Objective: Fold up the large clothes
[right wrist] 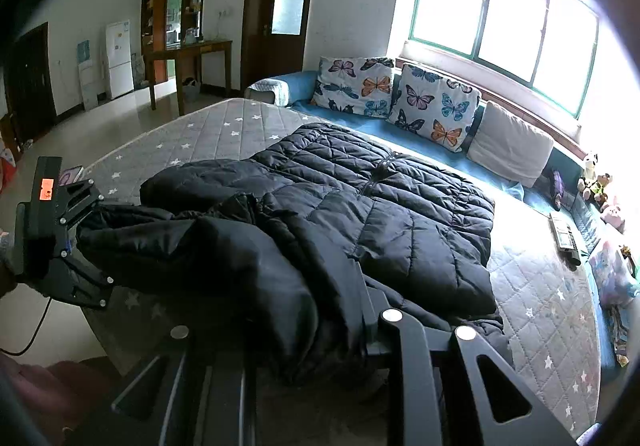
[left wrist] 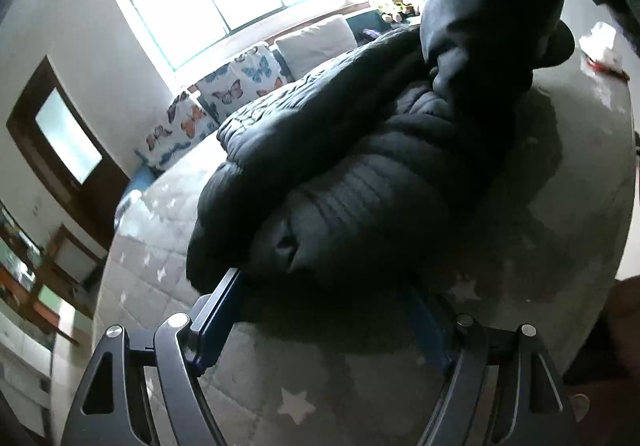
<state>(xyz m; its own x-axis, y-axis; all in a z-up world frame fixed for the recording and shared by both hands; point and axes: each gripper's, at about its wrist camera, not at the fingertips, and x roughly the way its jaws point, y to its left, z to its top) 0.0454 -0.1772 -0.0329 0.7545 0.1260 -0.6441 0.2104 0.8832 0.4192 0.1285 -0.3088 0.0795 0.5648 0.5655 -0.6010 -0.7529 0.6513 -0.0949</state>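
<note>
A large black quilted puffer jacket (right wrist: 380,202) lies on the grey star-patterned mattress (right wrist: 208,134), its body spread flat toward the sofa. My right gripper (right wrist: 320,326) is shut on the jacket's smooth black hood or collar, which is lifted and drapes over its fingers. In the left wrist view the jacket (left wrist: 340,166) is bunched close ahead. My left gripper (left wrist: 328,286) is open, its fingers on either side of a sleeve end, low over the mattress (left wrist: 280,378). It also shows in the right wrist view (right wrist: 86,230) at the jacket's left edge.
A blue sofa (right wrist: 360,122) with butterfly cushions (right wrist: 356,86) and a grey cushion (right wrist: 508,144) runs along the far side under the window. Soft toys (right wrist: 596,182) and a remote (right wrist: 564,234) lie at the right. A wooden desk (right wrist: 192,54) and fridge (right wrist: 118,58) stand beyond.
</note>
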